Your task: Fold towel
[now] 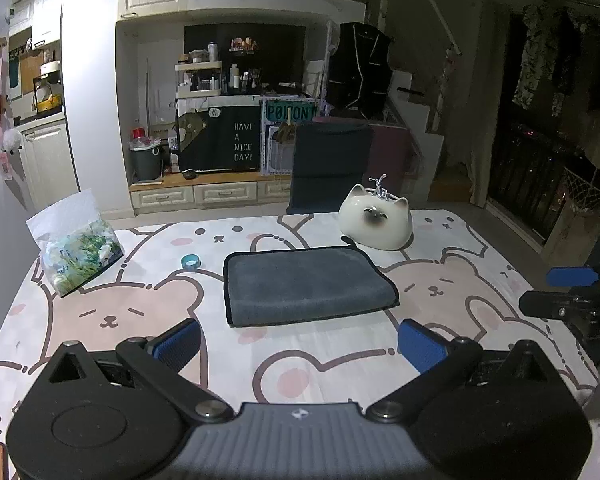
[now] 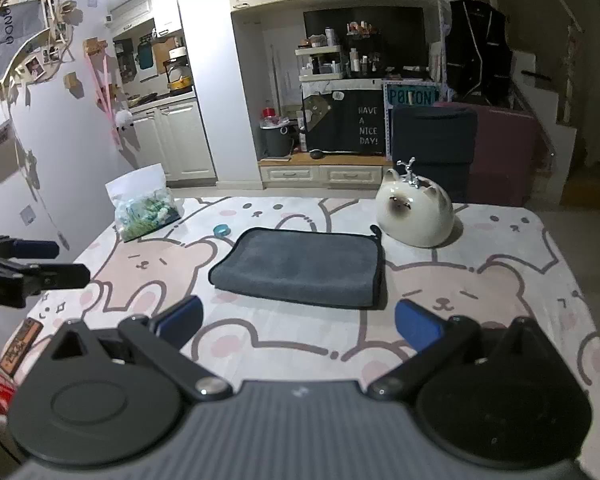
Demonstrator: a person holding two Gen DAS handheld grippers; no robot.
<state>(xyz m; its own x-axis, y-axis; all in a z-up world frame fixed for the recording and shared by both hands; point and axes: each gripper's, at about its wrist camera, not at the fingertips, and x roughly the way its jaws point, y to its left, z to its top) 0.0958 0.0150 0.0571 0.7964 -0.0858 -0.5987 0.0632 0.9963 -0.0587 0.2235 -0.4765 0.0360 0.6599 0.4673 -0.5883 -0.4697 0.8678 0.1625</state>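
Observation:
A grey towel [image 1: 306,284] with a dark hem lies folded into a flat rectangle in the middle of the table; it also shows in the right wrist view [image 2: 302,266]. My left gripper [image 1: 300,346] is open and empty, just short of the towel's near edge. My right gripper [image 2: 298,324] is open and empty, also just short of the towel. The right gripper shows at the right edge of the left wrist view [image 1: 568,292], and the left gripper at the left edge of the right wrist view [image 2: 32,262]. Neither touches the towel.
The table [image 1: 140,308] has a bear-print cloth. A white cat-shaped ceramic piece [image 1: 376,220] stands behind the towel at the right. A small teal tape roll [image 1: 191,261] and a plastic bag [image 1: 76,248] lie at the left. A dark chair [image 1: 330,168] stands behind the table.

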